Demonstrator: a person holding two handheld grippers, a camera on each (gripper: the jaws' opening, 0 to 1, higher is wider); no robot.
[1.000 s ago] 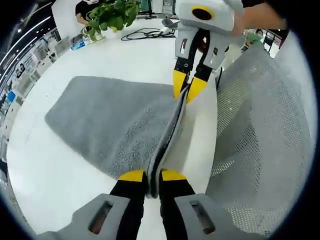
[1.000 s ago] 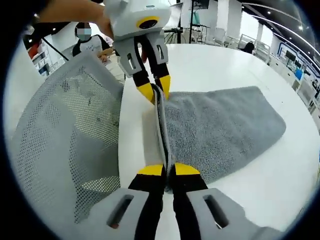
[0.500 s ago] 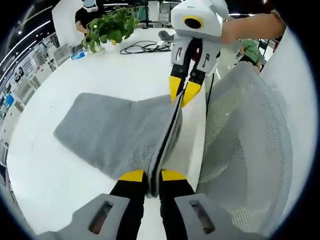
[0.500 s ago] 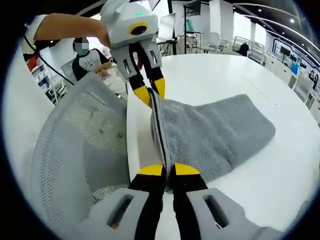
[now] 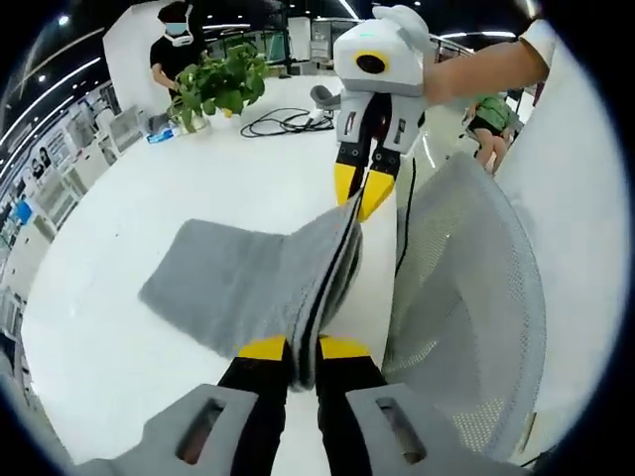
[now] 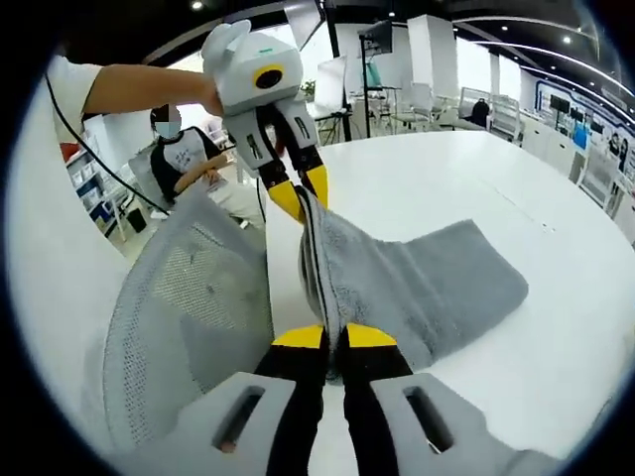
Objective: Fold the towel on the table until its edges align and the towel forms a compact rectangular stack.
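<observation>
A grey towel [image 5: 248, 278] hangs folded double, its near edge lifted off the white table [image 5: 119, 228] and stretched taut between both grippers. My left gripper [image 5: 294, 349] is shut on one end of that edge. Across from it, the right gripper [image 5: 359, 190] pinches the other end. In the right gripper view the right gripper [image 6: 334, 339] is shut on the towel [image 6: 417, 283], and the left gripper [image 6: 296, 198] holds the far end. The towel's far part still trails on the table [image 6: 516, 198].
A grey mesh office chair [image 5: 466, 297] stands at the table's edge beside the towel; the chair [image 6: 189, 317] is also in the right gripper view. A potted plant [image 5: 213, 84] and black cables [image 5: 283, 67] sit far across the table. A seated person [image 6: 189, 139] is behind.
Both grippers have risen, lifting the pinched edge higher. More of the towel has left the table and its trailing part has drawn in toward the grippers.
</observation>
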